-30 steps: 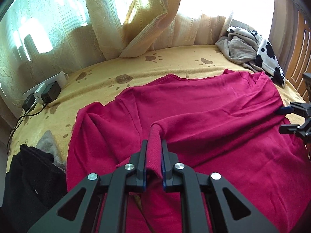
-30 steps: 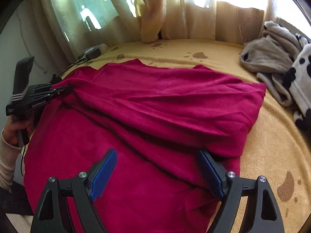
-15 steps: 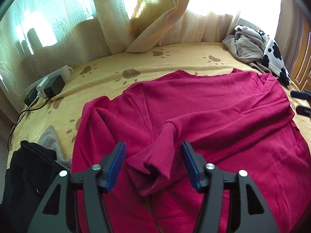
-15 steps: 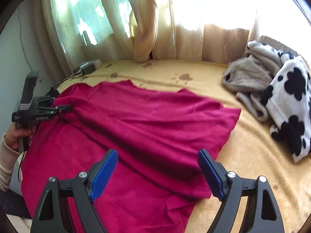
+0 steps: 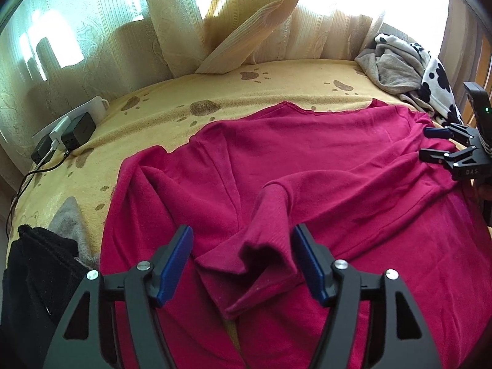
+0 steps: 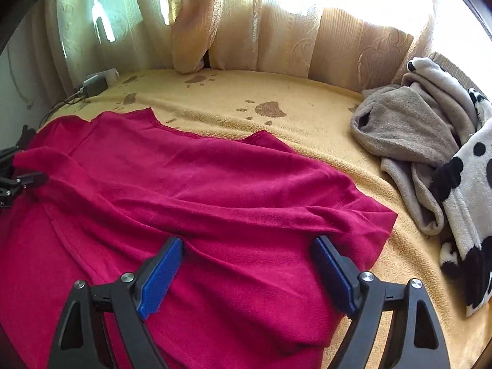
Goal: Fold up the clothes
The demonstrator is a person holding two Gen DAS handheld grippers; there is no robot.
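The left gripper [image 5: 241, 259], which was pinching the sleeve [image 5: 264, 233] a second ago, now gapes; right gripper [image 6: 246, 273] stays spread over one red sweater [image 6: 200, 203].

A yellow blanket [image 5: 276, 98] printed with brown paw marks covers the bed. Cream curtains [image 6: 276, 30] hang behind it, lit from the window. At the left edge sits a white power strip [image 5: 73, 117] with black adapters plugged in (cables trailing off the side). A grey and spotted fleece heap [image 6: 430, 153] lies right; a black garment [image 5: 40, 270] lies near left.
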